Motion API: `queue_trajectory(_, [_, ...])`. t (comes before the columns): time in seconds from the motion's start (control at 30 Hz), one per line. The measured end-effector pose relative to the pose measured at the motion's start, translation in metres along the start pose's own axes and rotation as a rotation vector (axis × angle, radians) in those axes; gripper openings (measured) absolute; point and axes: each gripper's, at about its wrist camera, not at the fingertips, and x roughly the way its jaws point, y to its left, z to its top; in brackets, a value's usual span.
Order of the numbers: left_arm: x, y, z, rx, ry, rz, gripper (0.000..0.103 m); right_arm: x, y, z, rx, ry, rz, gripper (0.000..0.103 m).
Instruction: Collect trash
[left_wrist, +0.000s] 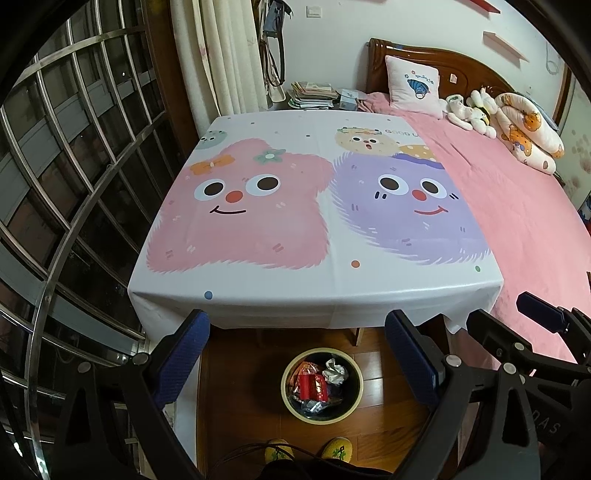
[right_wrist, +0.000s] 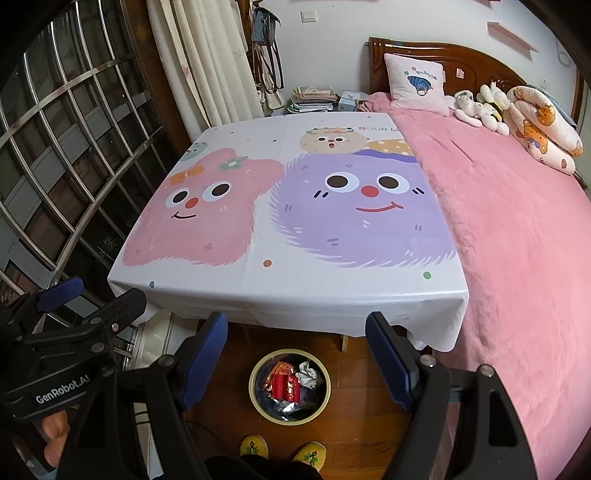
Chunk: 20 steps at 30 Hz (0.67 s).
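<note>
Two grippers, left gripper and right gripper, hang spread apart and empty above the waste bin, which holds red packaging and crumpled paper. Beyond the bin stands the cloth-covered table, then the bed.

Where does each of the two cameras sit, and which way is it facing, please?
Left wrist: on the left gripper, looking down over the table edge; own open fingers, right gripper and slippers show.
Right wrist: on the right gripper, same direction; own open fingers, left gripper and a thumb show.
Shared: table, bed, trash bin holding trash.
</note>
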Motion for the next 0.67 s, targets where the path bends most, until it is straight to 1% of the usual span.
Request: queue_trajectory(0.67, [-0.0014, 0.0054, -0.0059, 0.02, 0.003, 0.004, 0.095, 0.0016, 0.0016, -0.0036, 0.003, -0.001, 0.006, 0.078])
